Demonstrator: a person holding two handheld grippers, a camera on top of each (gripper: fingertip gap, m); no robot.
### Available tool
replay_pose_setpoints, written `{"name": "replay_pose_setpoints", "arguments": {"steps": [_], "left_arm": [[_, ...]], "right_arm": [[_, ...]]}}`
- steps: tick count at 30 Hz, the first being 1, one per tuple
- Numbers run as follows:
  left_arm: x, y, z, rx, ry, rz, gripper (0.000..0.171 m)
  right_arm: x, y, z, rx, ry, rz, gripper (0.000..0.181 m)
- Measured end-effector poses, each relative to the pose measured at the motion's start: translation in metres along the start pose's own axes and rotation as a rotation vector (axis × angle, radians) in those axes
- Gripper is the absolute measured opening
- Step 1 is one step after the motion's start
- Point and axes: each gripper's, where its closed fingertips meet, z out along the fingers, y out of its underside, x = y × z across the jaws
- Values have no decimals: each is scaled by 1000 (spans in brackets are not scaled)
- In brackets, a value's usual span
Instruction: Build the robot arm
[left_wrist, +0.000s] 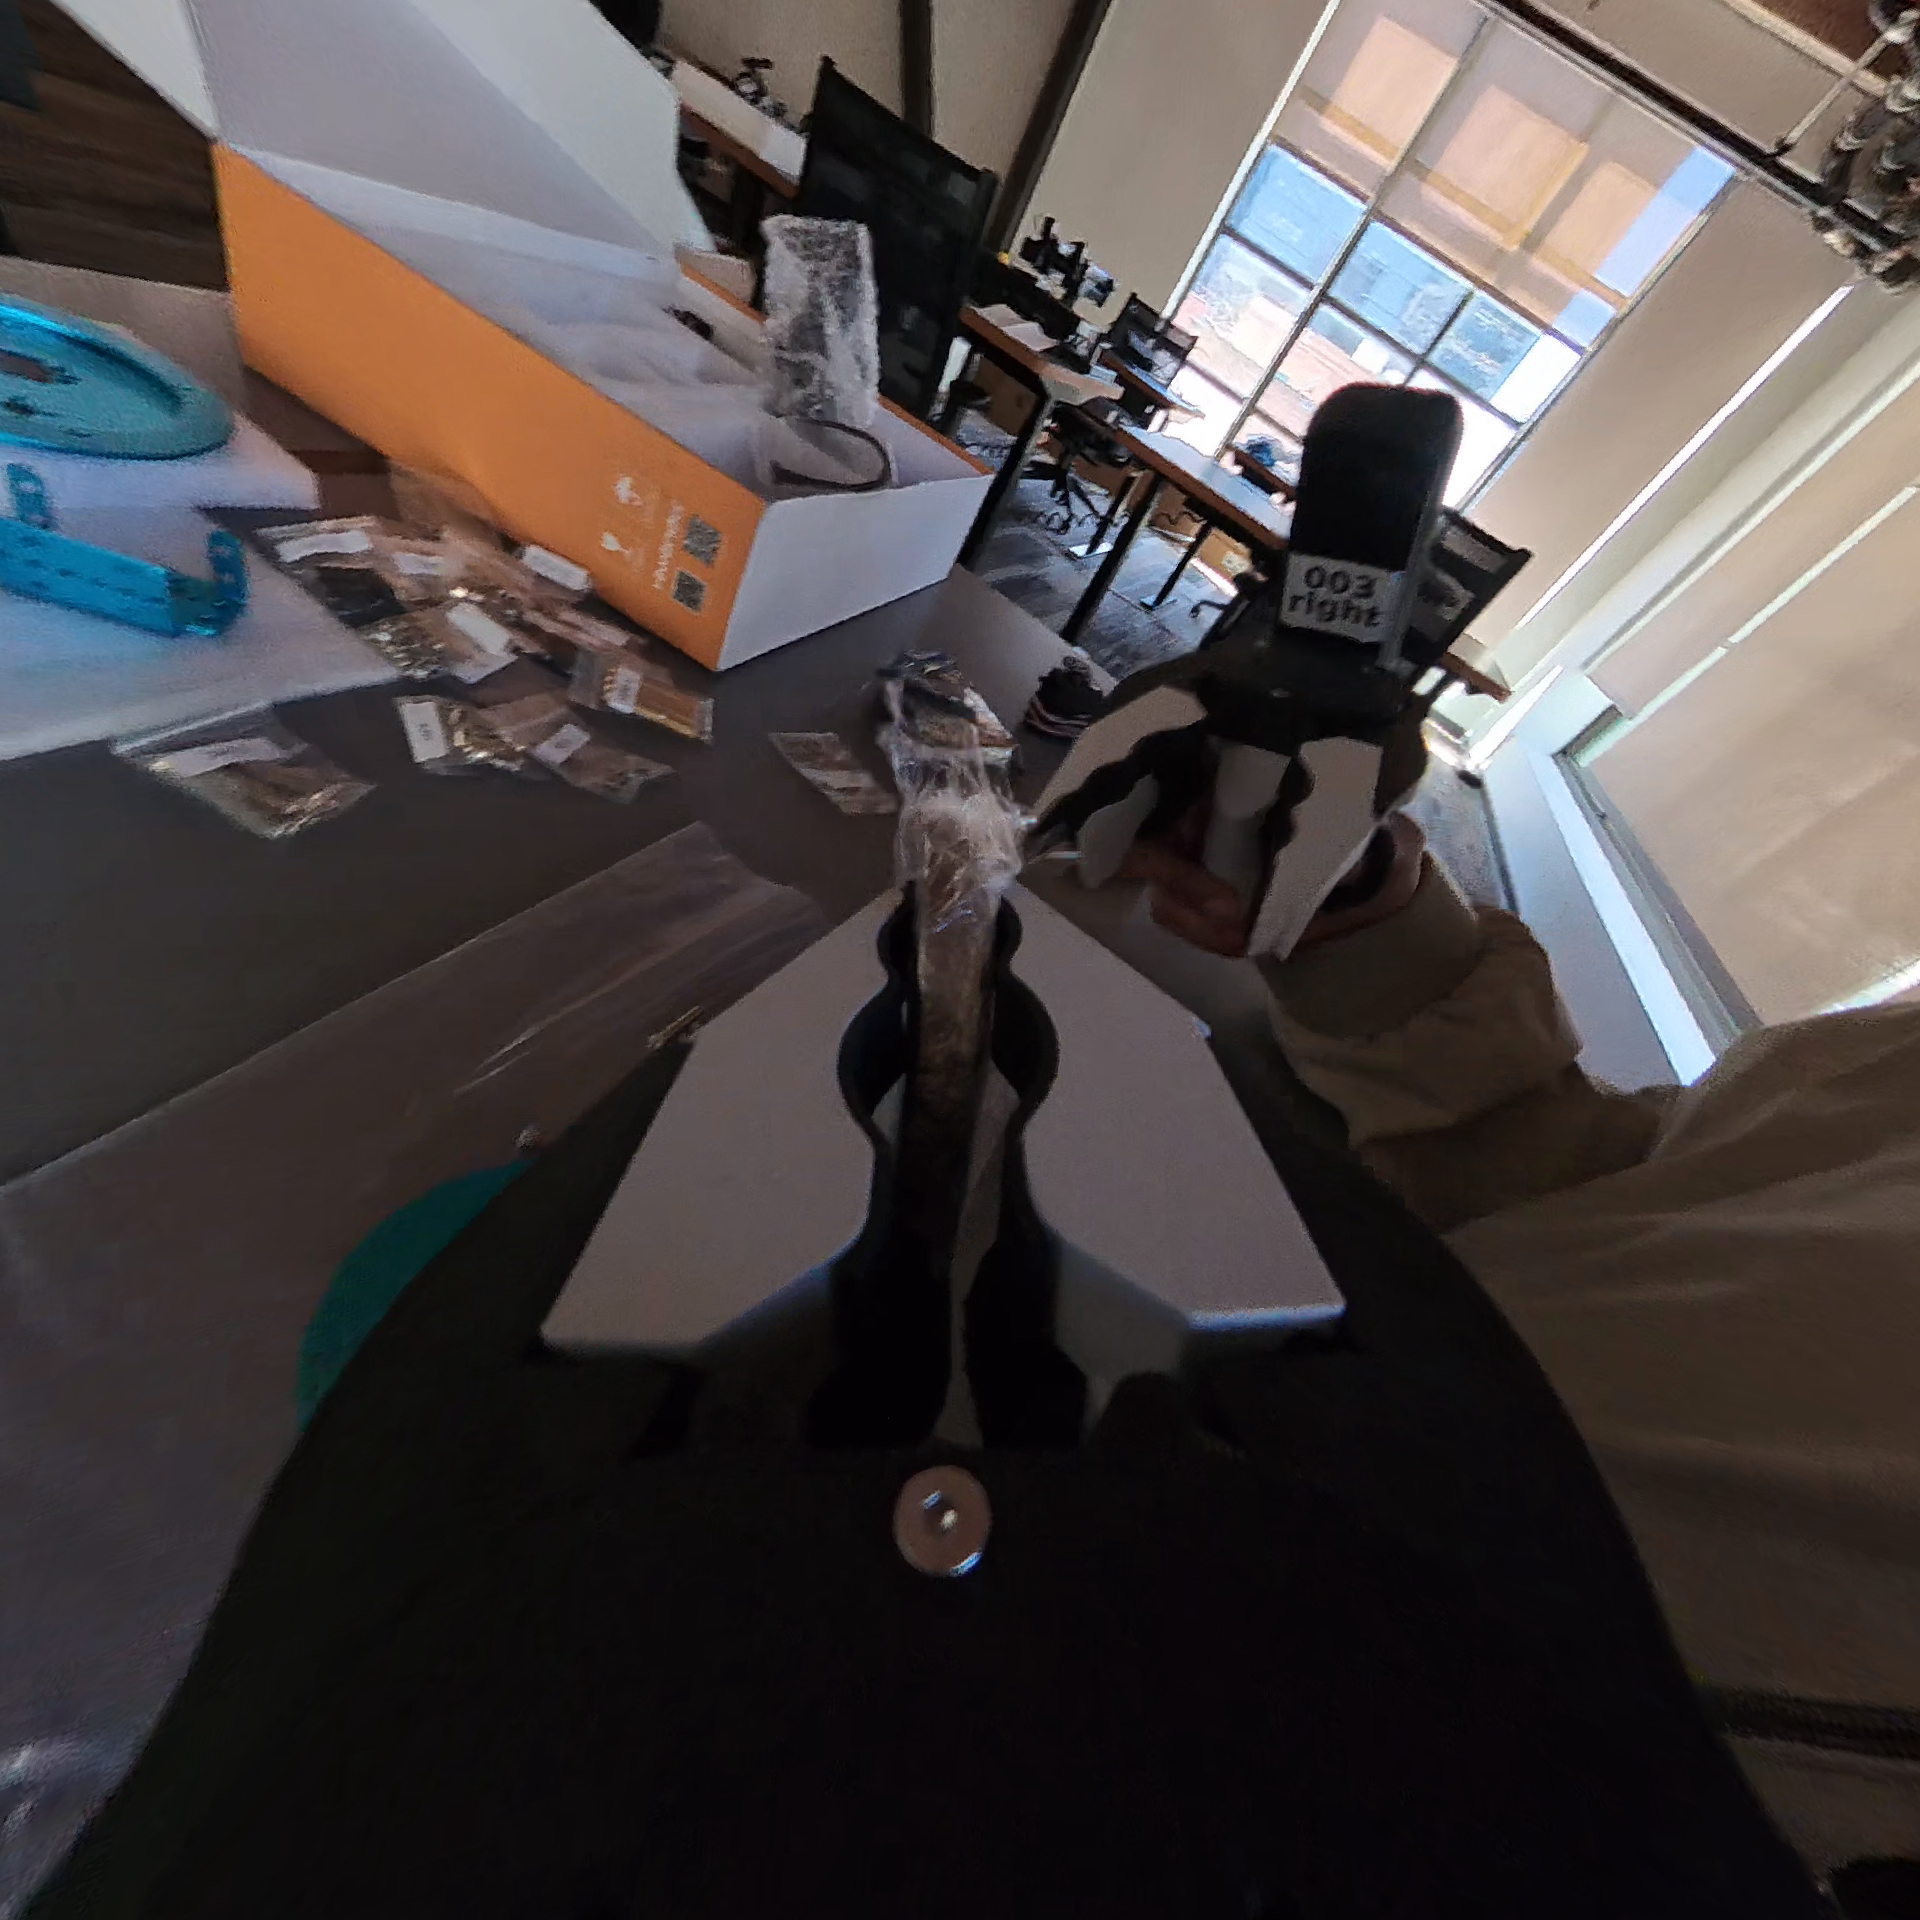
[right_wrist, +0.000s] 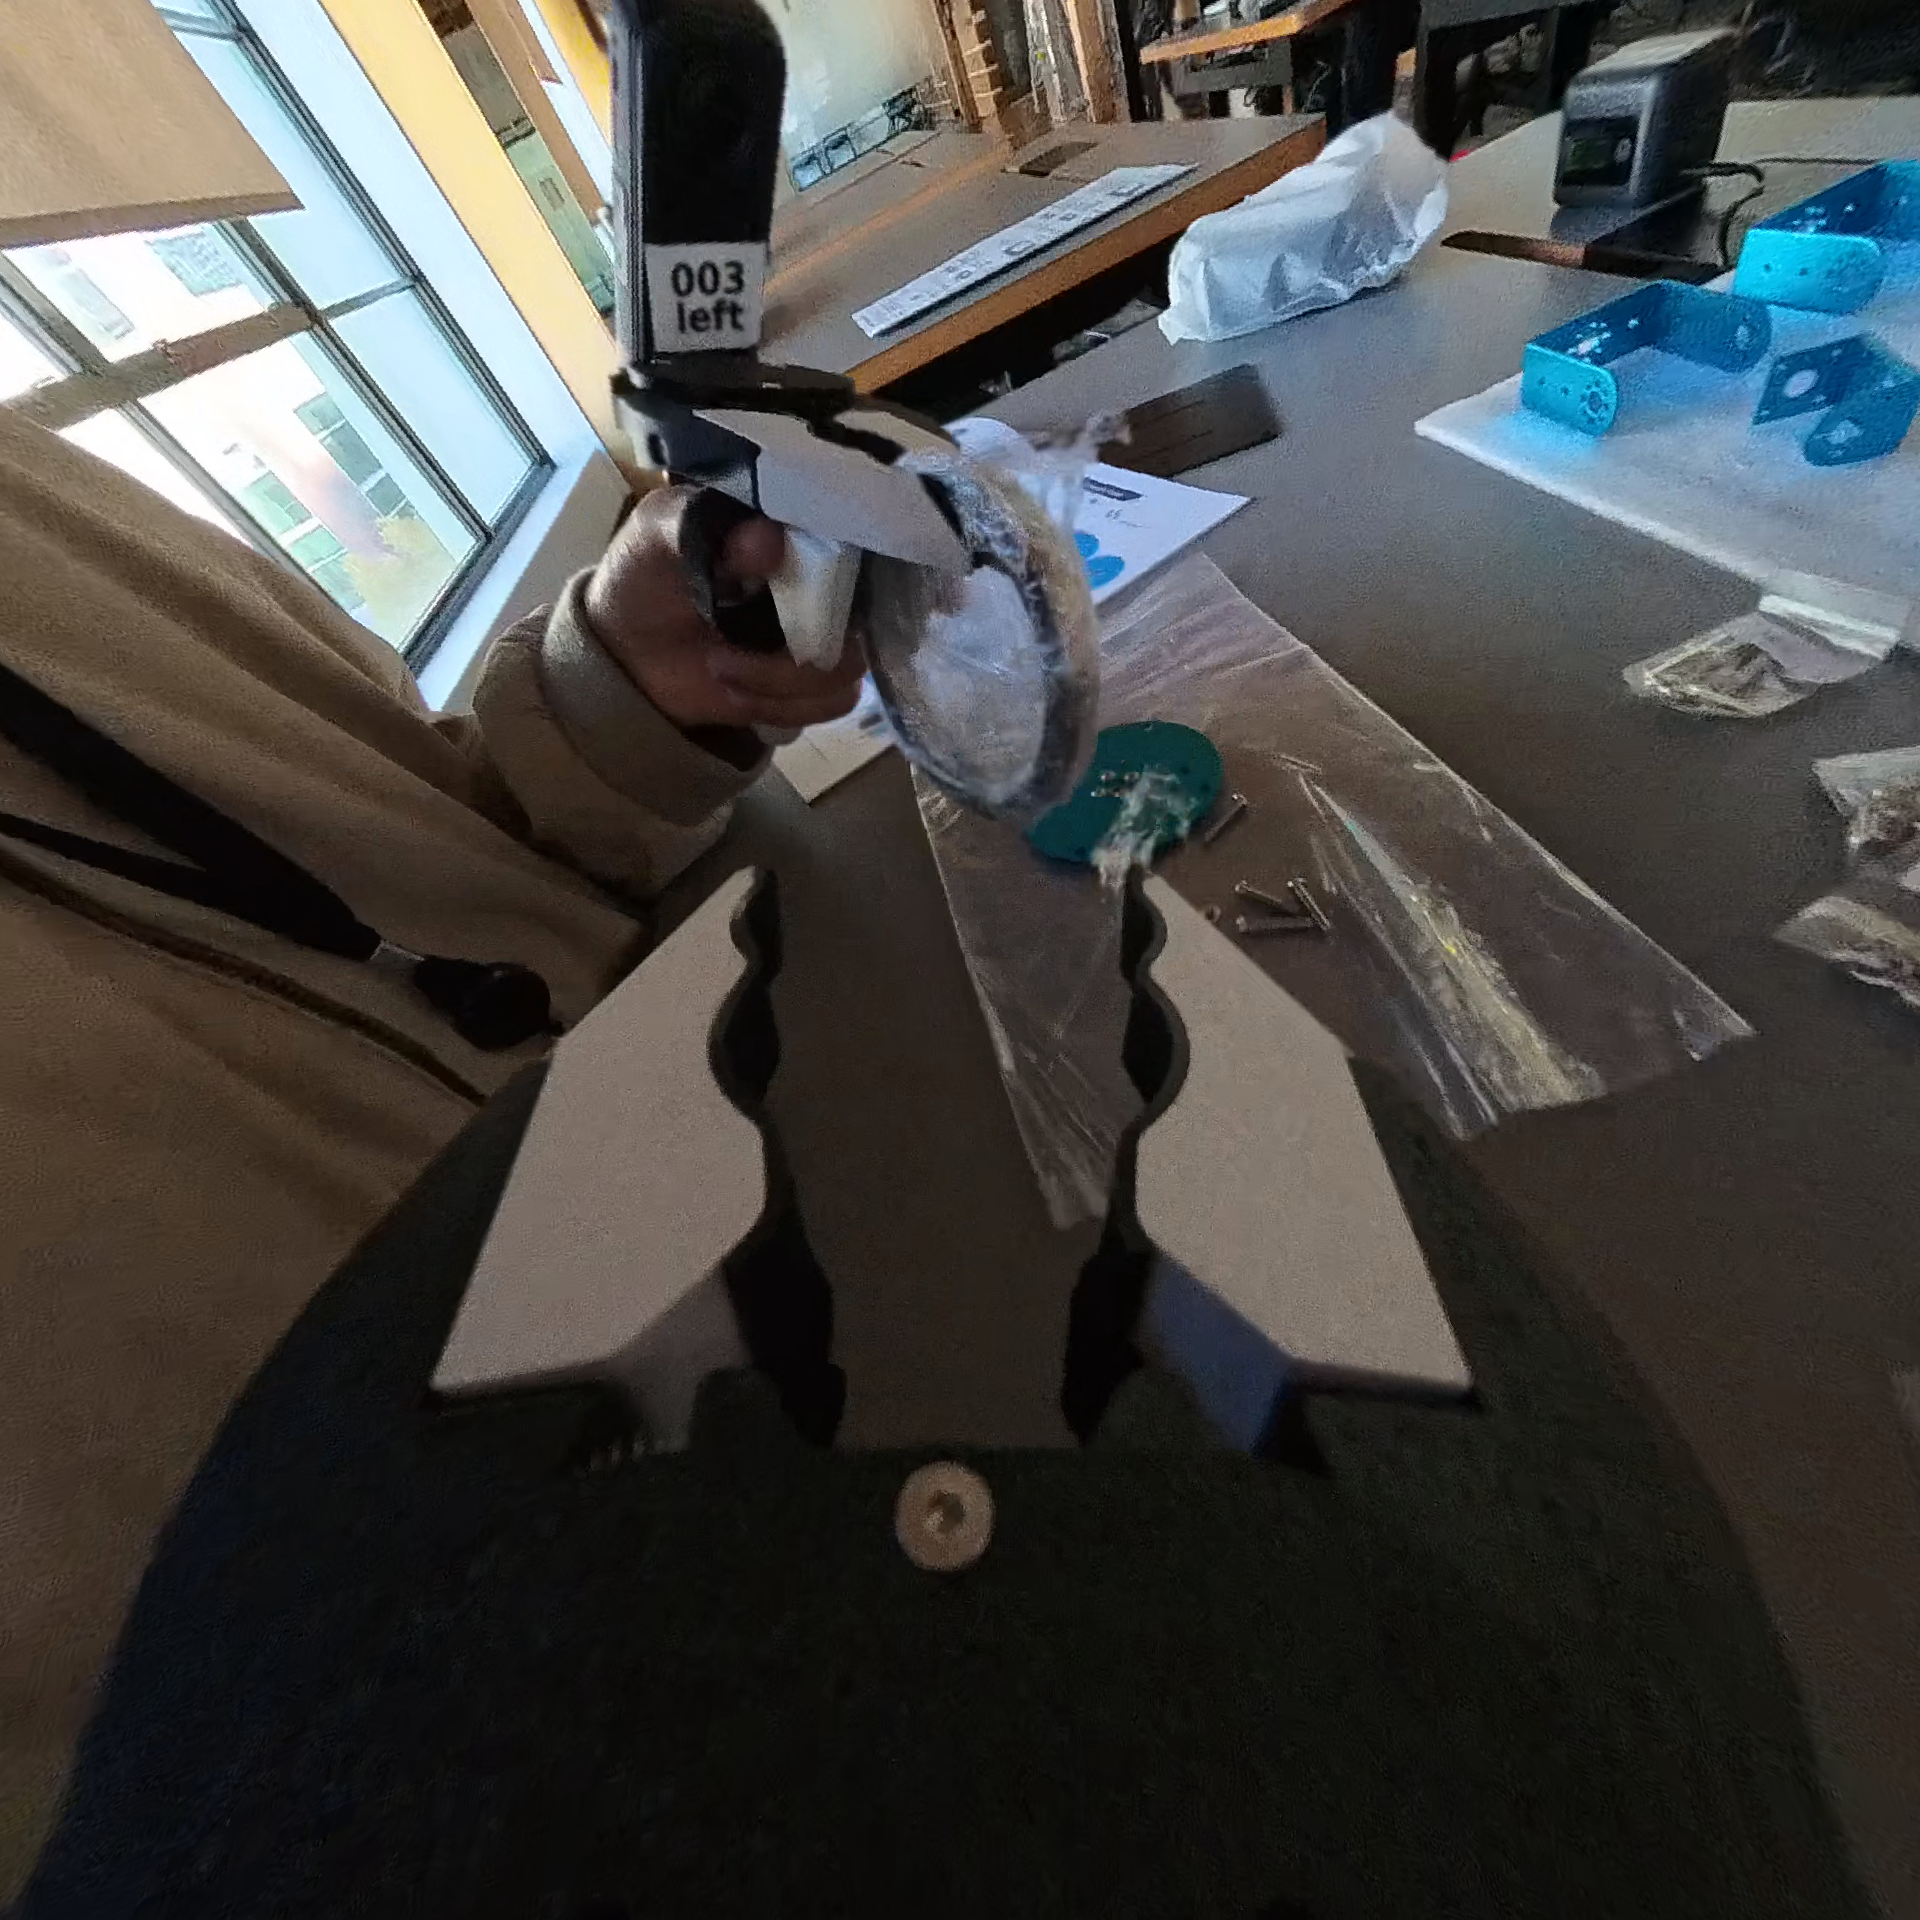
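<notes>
Left gripper clamped on plastic-wrapped ring, raised above grey table. Right gripper wide open, empty, near wrap's loose tail. Wrap not yet removed.

glossy crinkled plastic wrap over matt table.
</notes>
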Motion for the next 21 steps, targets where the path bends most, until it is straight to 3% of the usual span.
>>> {"name": "replay_pose_setpoints", "arguments": {"steps": [5, 9, 13, 19, 21], "left_arm": [[18, -11, 11, 45, 102, -35, 9], [-9, -5, 13, 18, -47, -31, 9], [-36, 12, 12, -94, -265, 138, 9], [-31, -13, -20, 46, -155, 25, 9], [-35, -20, -38, 81, -148, 5, 9]], "right_arm": [[2, 12, 44, -135, 113, -209, 65], [2, 8, 49, -156, 176, -320, 73], [-19, -13, 39, 5, 59, -254, 61], [12, 1, 21, -78, 188, -204, 57], [20, 0, 12, -71, 208, -145, 40]]}}
